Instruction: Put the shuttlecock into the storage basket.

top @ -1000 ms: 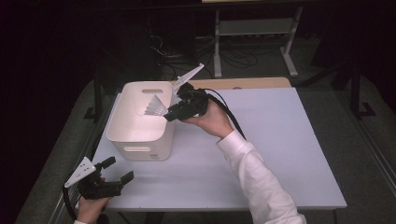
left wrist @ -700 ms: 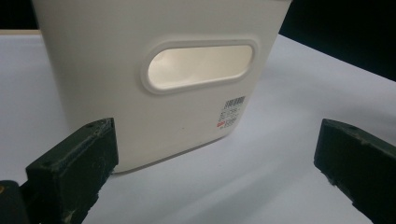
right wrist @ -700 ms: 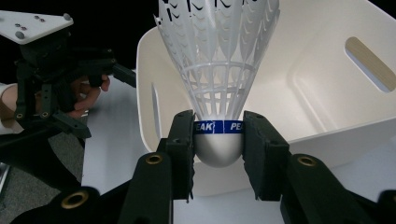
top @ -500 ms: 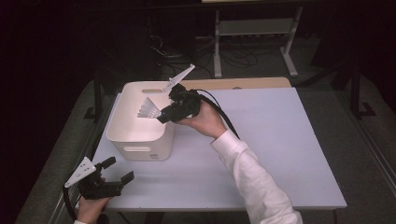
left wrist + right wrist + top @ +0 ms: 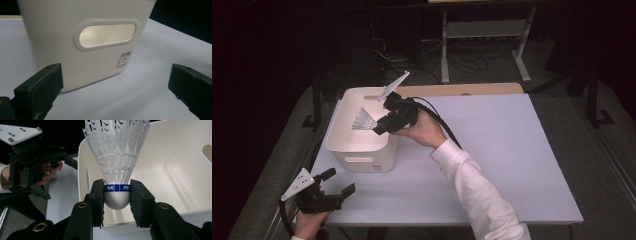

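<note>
The fingers point(image 5: 97, 195) of the right gripper point(image 5: 117, 197) clamp the rounded base of a white shuttlecock point(image 5: 116, 157), just under its blue band, and hold it over the open white bin point(image 5: 343, 145) with the feathered skirt pointing into the bin. The left gripper point(image 5: 330, 189) rests near the table's point(image 5: 492, 150) front left corner, its jaws spread wide and grasping nothing, facing the bin's handle cut-out point(image 5: 107, 35).
</note>
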`<control>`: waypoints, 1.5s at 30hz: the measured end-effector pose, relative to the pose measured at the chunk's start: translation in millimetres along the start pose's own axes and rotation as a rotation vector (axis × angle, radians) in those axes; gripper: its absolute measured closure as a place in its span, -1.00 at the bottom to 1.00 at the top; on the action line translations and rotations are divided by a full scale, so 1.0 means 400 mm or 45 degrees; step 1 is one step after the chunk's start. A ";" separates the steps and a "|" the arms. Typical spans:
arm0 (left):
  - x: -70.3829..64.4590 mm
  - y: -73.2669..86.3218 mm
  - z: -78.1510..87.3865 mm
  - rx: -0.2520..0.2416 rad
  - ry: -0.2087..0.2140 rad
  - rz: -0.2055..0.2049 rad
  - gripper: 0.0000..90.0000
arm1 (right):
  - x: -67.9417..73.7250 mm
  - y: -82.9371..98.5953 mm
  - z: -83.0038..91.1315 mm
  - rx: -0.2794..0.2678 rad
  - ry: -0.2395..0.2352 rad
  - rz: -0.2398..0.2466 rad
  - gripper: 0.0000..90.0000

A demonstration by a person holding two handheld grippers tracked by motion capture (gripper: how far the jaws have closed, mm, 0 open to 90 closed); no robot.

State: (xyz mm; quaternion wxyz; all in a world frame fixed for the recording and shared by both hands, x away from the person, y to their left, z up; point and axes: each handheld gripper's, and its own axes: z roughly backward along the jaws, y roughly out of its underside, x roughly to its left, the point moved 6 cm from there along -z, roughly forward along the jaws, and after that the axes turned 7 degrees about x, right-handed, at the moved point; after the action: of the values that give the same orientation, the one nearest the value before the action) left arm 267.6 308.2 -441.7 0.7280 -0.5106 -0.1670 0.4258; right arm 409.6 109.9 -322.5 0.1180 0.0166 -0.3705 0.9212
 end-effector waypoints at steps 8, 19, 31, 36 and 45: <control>0.002 0.001 0.001 0.005 -0.003 -0.001 -1.00 | -0.004 -0.001 -0.031 0.047 -0.006 -0.003 0.42; 0.002 0.001 0.001 0.011 -0.005 -0.002 -1.00 | -0.018 0.005 -0.069 0.070 -0.024 -0.014 0.42; 0.002 0.001 0.000 0.004 -0.002 -0.002 -1.00 | -0.012 0.001 -0.099 0.104 -0.039 0.008 0.42; 0.002 0.001 0.000 0.006 -0.001 -0.002 -1.00 | -0.017 -0.001 -0.106 0.114 -0.034 -0.015 0.20; 0.002 0.001 0.000 0.006 0.001 -0.001 -1.00 | -0.040 -0.010 -0.077 0.022 0.027 -0.119 -0.52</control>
State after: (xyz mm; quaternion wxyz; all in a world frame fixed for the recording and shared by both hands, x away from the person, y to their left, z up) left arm 267.9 308.7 -442.3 0.7293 -0.5091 -0.1660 0.4259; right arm 427.7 130.7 -343.9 0.1647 0.0250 -0.3601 0.9179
